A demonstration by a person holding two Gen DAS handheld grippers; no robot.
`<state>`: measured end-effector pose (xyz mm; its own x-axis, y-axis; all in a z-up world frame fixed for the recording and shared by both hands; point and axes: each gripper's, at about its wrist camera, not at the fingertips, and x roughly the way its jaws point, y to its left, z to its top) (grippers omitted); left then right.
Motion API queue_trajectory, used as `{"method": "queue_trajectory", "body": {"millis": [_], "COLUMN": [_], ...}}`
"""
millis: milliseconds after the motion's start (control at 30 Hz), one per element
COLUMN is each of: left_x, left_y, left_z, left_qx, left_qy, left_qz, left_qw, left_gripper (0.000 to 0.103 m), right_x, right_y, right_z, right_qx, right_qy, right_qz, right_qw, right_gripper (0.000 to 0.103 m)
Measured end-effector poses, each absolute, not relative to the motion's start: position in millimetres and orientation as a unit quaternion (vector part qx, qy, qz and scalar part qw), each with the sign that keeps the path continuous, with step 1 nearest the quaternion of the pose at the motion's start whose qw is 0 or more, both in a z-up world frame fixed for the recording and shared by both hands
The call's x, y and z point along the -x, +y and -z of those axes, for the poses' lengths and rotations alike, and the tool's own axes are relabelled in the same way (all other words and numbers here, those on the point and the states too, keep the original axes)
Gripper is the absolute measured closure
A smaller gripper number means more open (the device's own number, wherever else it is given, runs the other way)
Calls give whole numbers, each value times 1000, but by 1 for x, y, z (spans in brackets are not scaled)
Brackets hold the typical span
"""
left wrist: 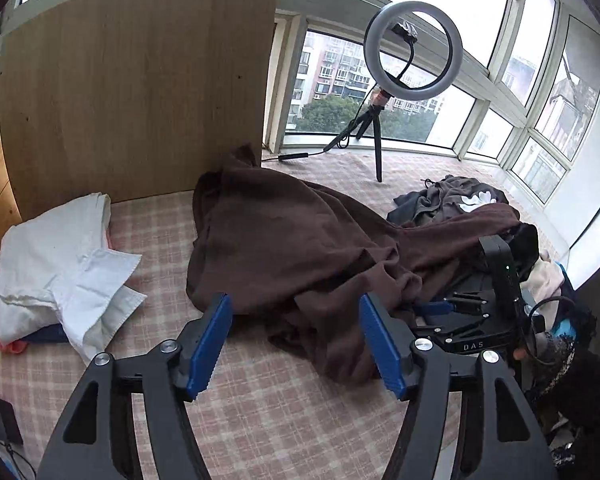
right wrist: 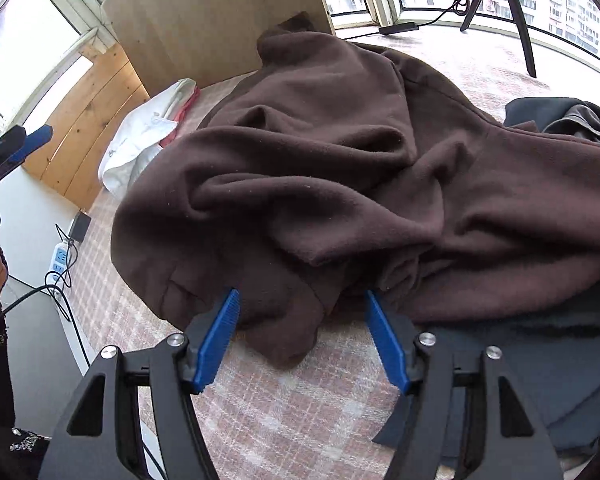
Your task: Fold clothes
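Brown fleece garment (right wrist: 340,168) lies crumpled and unfolded on the plaid-covered surface (right wrist: 284,412), bunched in thick ridges, with its far end reaching up against the wooden board (right wrist: 204,12) and its long axis running away from the cameras toward that board. Its right side trails over a heap of dark clothes (left wrist: 452,196) by the window. Its near hem hangs in a loose lobe straight ahead of the right gripper (right wrist: 302,336), whose blue pads stand wide apart, one on each side of that lobe, close to the cloth; whether they touch it cannot be told, and nothing is pinched between them. The left gripper (left wrist: 296,344) is likewise spread open and holds nothing; it hovers above the plaid, with the garment's near-left edge ahead of it and slightly to its right. Judging by this, the right gripper is the nearer to the hem, and closing on that lobe would be the shorter reach. To the left, well apart from the brown garment, a pile of white clothes (left wrist: 56,264) rests by the board, stacked rather than neatly squared. A ring light (left wrist: 414,50) on a tripod stands beyond, near the window
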<state>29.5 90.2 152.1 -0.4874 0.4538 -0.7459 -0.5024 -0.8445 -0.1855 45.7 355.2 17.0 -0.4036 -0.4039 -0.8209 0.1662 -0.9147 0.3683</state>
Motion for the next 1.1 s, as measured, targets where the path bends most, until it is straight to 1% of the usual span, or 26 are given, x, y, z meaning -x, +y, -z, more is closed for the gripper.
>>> {"method": "queue_trajectory", "body": {"millis": [33,67,100,133,200,300,333,367,400,433,467,500,600,767,900,1000,1067,1100], "left_x": [-37,-44,-51,-57,-67,-67,-65,-60,-56,-52,-48,-44,-48,-67,-93,-105,-108,-97], "left_y": [99,108,118,125,139,155,160,165,169,172,173,175,169,139,96,73,61,62], "left_z": [-137,-123,-112,-102,-85,-70,-67,-66,-65,-67,-73,-79,-123,-232,-323,-360,-376,-368], "left_qx": [435,444,448,446,439,431,427,423,420,417,416,415,362,269,209,207,214,233], "left_qy": [43,56,72,92,134,160,161,155,149,140,129,117,99,96,86,82,78,74], "left_qz": [-853,-845,-838,-833,-828,-826,-827,-829,-830,-831,-832,-832,-850,-875,-883,-870,-861,-858], "left_qw": [284,294,305,314,321,326,328,332,335,339,344,349,370,390,412,439,454,452], "left_gripper": [39,39,39,39,39,39,39,42,50,62,94,96,98,99,99,99,99,99], "right_x": [-44,-41,-38,-37,-38,-48,-51,-53,-57,-63,-69,-75,-93,-124,-151,-182,-185,-173], "right_y": [353,355,357,360,369,384,389,394,396,398,399,400,404,411,414,401,397,394], "right_z": [-13,-8,-5,-6,-18,-53,-65,-76,-90,-105,-120,-136,-182,-259,-320,-363,-372,-366], "right_qx": [-521,-522,-525,-526,-510,-470,-458,-447,-434,-419,-403,-388,-342,-262,-199,-170,-179,-197], "right_qy": [-122,-140,-162,-184,-214,-229,-231,-232,-232,-230,-228,-226,-219,-206,-191,-167,-176,-182], "right_qz": [826,821,813,807,809,828,834,840,847,854,861,868,886,912,927,926,917,914], "right_qw": [175,183,191,196,199,204,203,202,203,207,210,214,224,239,255,293,309,303], "right_gripper": [40,46,75,84,91,93,93,93,93,93,93,94,94,94,94,94,94,94]}}
